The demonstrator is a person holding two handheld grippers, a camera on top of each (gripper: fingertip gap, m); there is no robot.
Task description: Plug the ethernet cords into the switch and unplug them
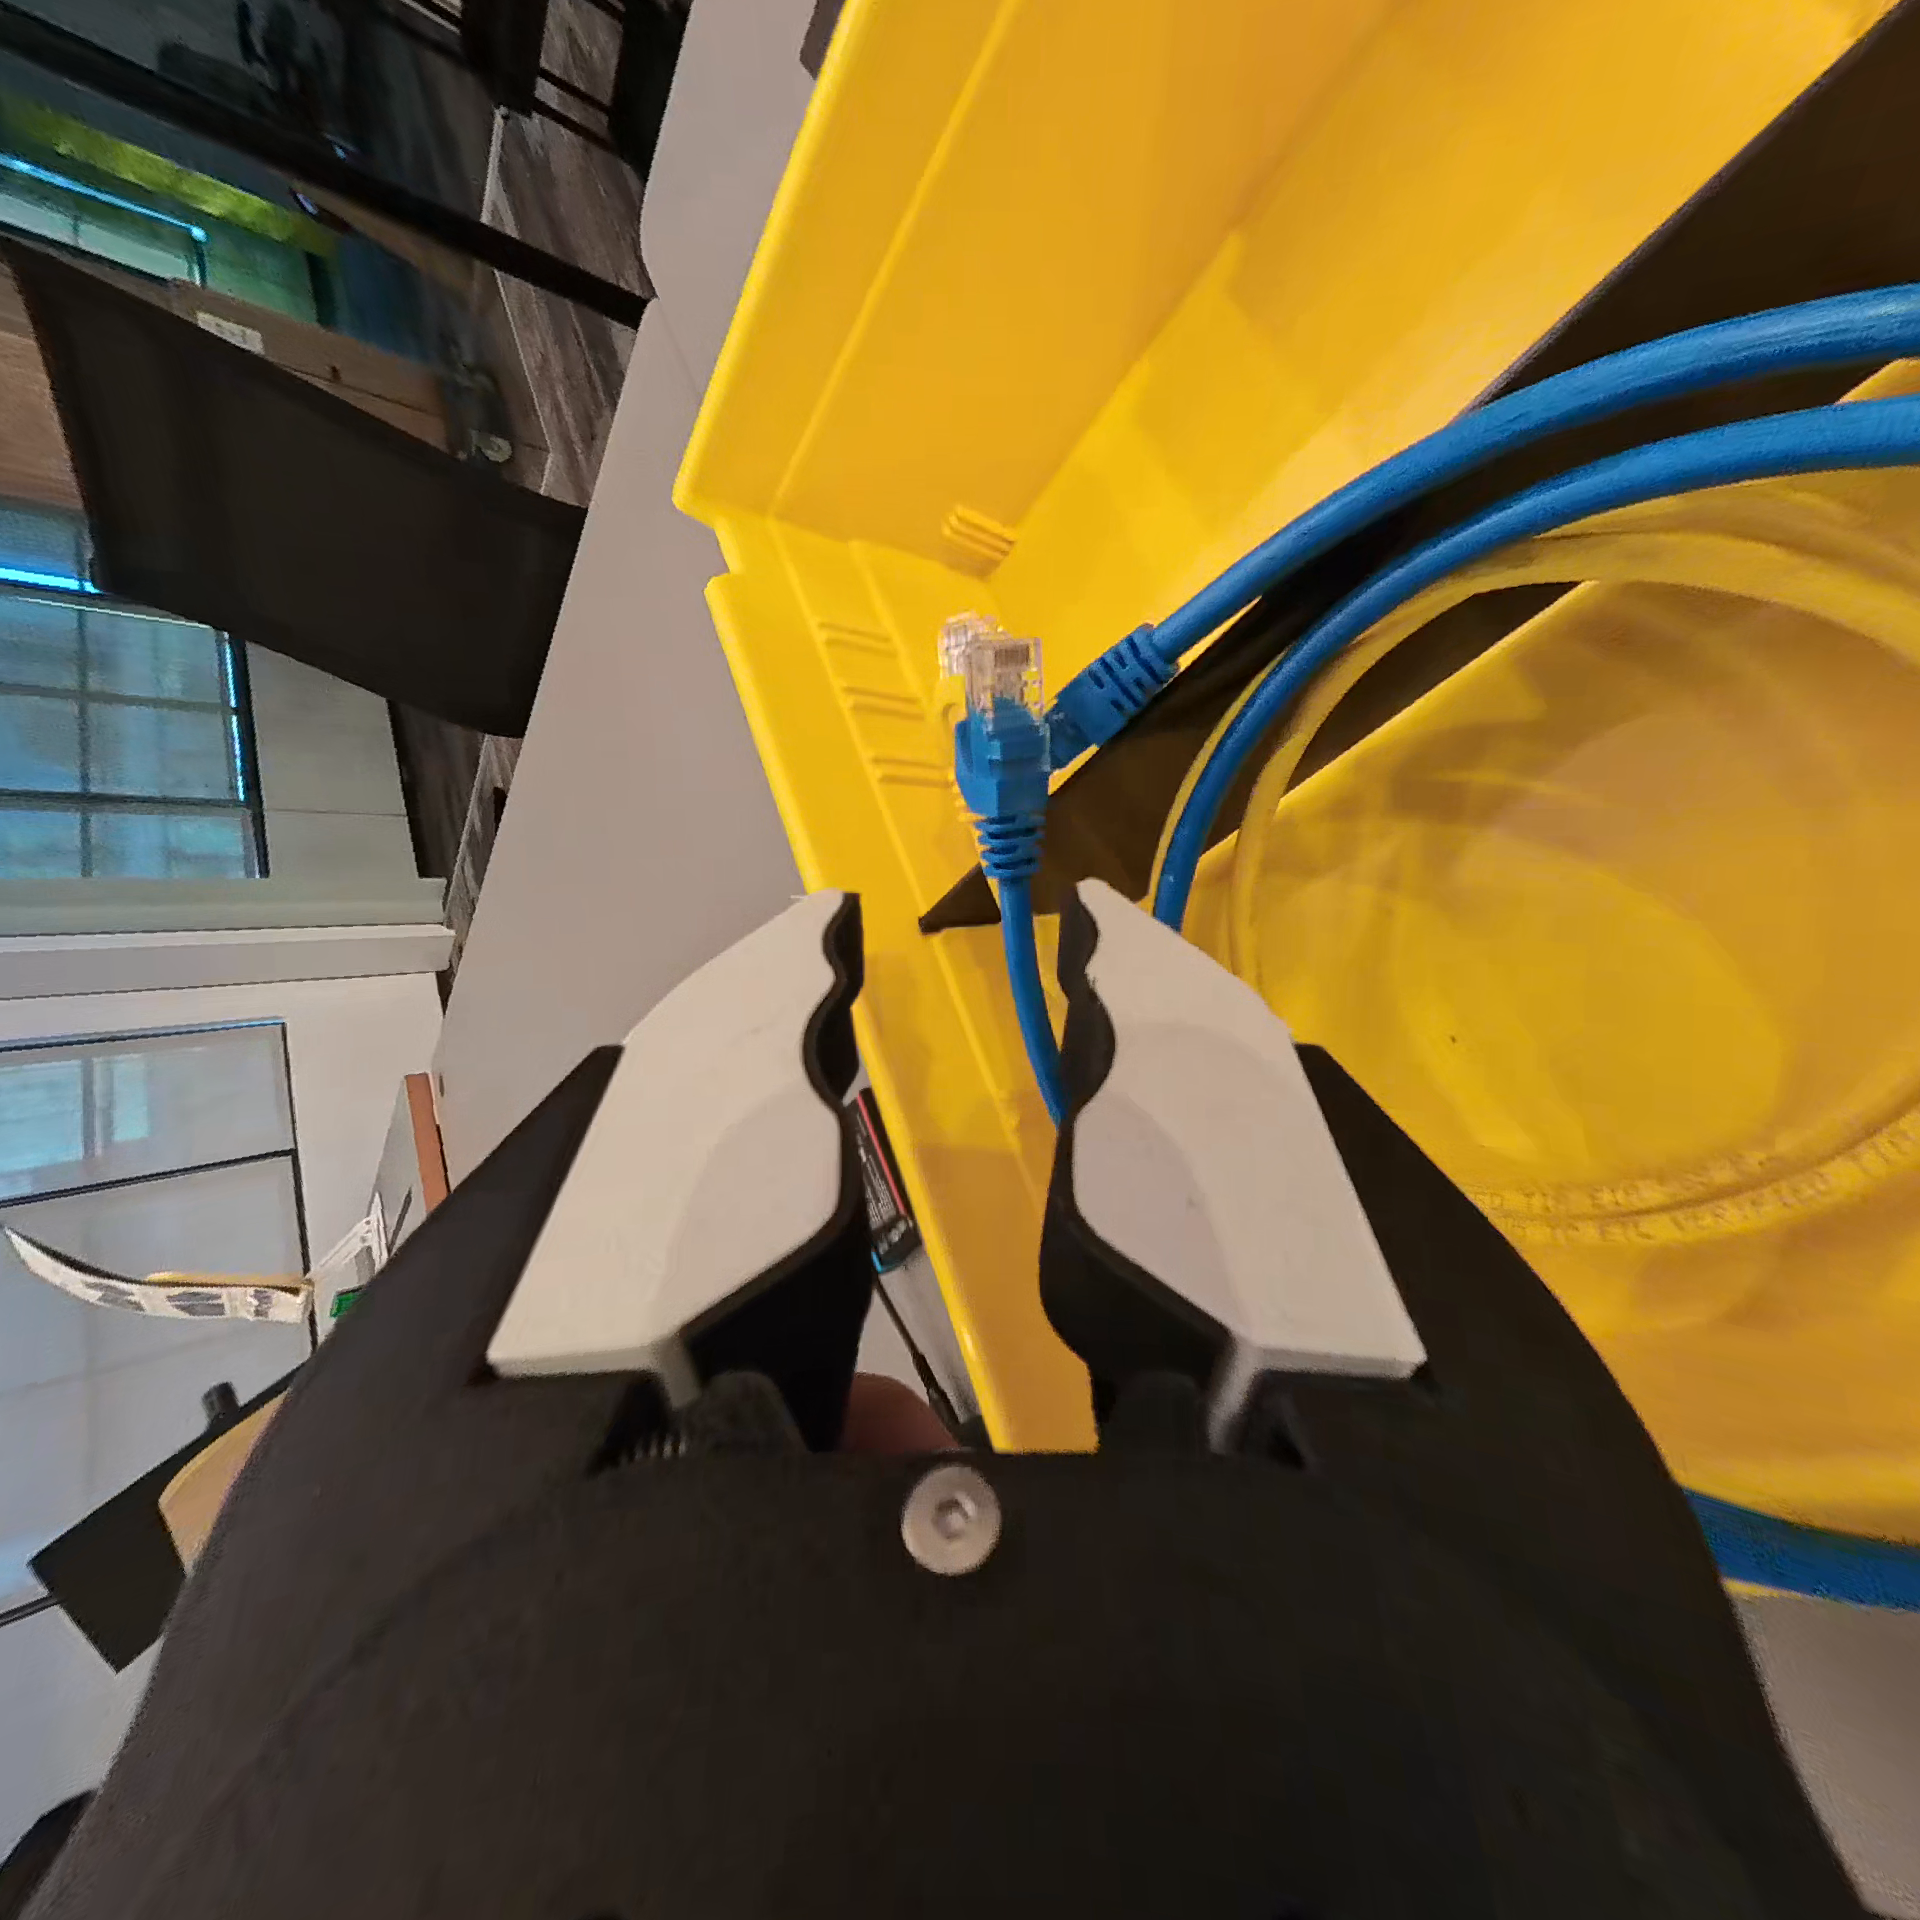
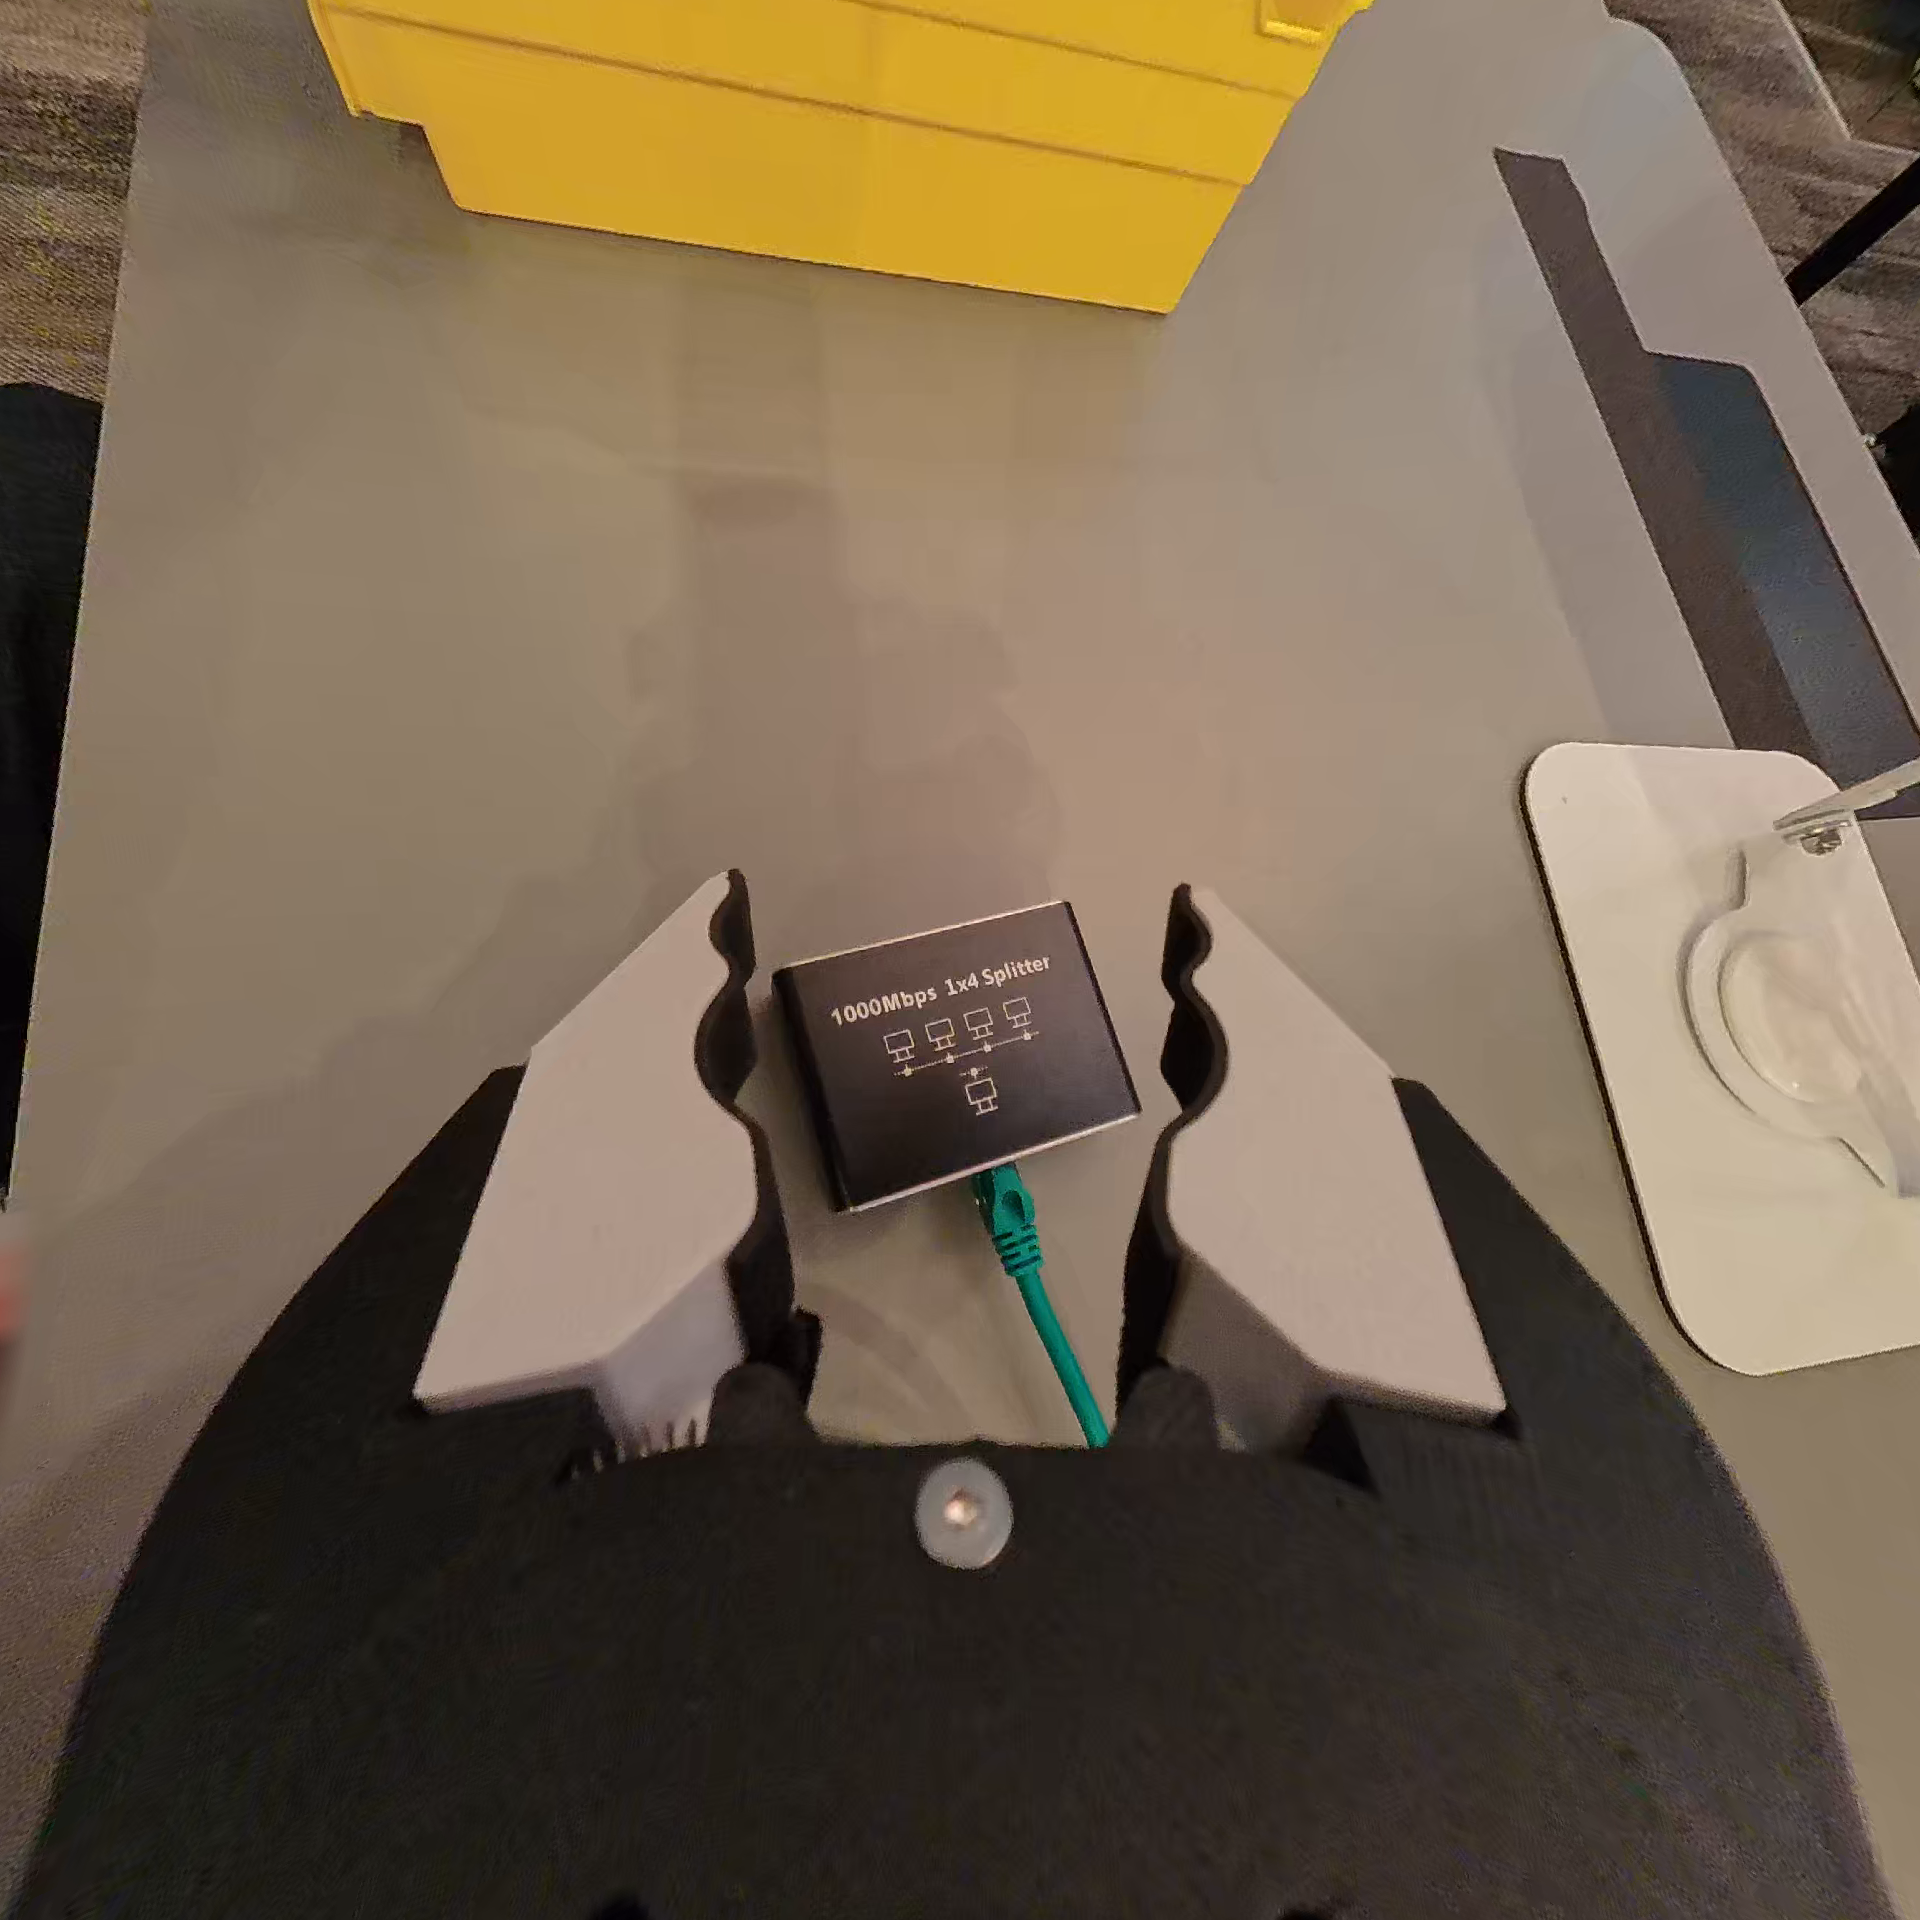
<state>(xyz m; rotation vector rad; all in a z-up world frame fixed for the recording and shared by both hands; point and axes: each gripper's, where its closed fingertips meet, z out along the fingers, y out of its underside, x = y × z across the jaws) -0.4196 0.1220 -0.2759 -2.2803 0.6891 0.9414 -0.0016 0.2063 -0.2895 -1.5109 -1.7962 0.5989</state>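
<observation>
Left claw (image 1: 961,914): matte black, grainy printed body that widens toward the camera, two light grey wedge-shaped finger shells (image 1: 717,1132) lined on their inner faces with black wavy scalloped pads, and one silver hex-socket screw (image 1: 950,1519) centred at the base between them. Right claw (image 2: 954,899): same build, with a black textured body, grey angular finger shells (image 2: 613,1184), black rippled inner pads and a round silver screw (image 2: 962,1525) in the middle of the base. On both, small springs or ribbed metal parts show in the dark slots under the grey shells, and black fabric-like nubs sit at the inner root of each finger.
</observation>
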